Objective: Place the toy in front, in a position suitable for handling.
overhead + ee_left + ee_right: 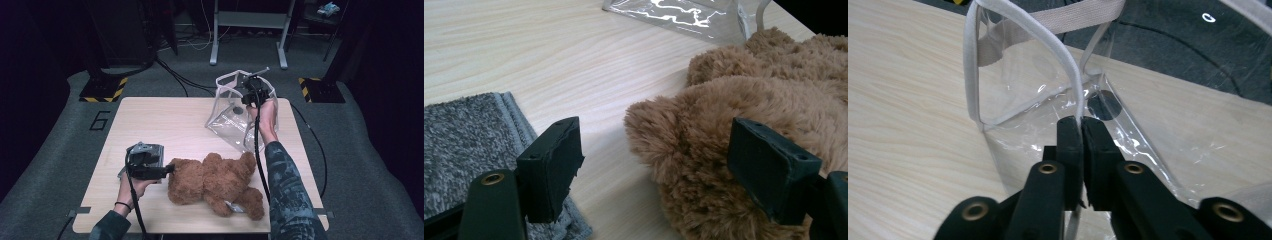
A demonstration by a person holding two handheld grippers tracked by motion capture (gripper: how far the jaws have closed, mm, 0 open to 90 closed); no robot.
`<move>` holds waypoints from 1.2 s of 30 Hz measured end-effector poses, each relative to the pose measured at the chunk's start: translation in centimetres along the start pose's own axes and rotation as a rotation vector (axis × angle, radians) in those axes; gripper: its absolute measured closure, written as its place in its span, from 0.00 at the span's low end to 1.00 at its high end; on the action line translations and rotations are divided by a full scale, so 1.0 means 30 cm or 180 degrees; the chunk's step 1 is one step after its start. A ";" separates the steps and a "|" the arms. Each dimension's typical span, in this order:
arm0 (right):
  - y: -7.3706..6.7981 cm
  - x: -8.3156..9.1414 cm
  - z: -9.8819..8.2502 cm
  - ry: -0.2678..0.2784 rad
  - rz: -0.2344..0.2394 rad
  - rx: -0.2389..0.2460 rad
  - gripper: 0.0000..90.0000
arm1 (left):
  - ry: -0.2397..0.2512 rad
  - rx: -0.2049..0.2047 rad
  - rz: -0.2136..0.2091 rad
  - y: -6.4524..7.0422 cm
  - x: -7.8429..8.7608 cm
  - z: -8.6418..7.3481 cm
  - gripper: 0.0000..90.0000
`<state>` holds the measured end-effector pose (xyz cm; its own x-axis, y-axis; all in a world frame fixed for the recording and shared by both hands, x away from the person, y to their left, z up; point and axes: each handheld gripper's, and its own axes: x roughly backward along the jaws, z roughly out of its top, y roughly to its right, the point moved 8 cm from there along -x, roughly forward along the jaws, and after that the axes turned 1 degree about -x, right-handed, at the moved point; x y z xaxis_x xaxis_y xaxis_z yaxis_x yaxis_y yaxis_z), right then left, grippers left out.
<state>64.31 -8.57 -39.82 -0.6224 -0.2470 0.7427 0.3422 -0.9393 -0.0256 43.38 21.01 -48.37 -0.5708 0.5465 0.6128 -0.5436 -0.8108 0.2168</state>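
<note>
1. Two grippers work on the table [165, 120]. The right gripper [1081, 131] is clamped on the grey-trimmed rim of the clear bag [231, 115] at the far right; its jaws are pressed together on the edging.
2. The left gripper [654, 165] has its jaws apart beside the brown teddy bear [215, 182] — one pad against the fur, not squeezing.
3. The bear's face is hidden; the bag's far wall is hard to trace — glare.

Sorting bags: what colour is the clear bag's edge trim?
Pale grey-white trim on the clear plastic bag; right gripper view.
</note>
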 end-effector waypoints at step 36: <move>-0.341 0.027 -0.006 0.0181 0.0998 0.1121 0.98 | 0.0064 0.0094 0.0078 -0.019 0.005 -0.004 0.24</move>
<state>60.18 0.79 -39.06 -0.4850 -0.5277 0.6974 0.7316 -0.6817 -0.0071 43.53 21.59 -48.48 -0.5962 0.5302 0.6029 -0.5110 -0.8298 0.2244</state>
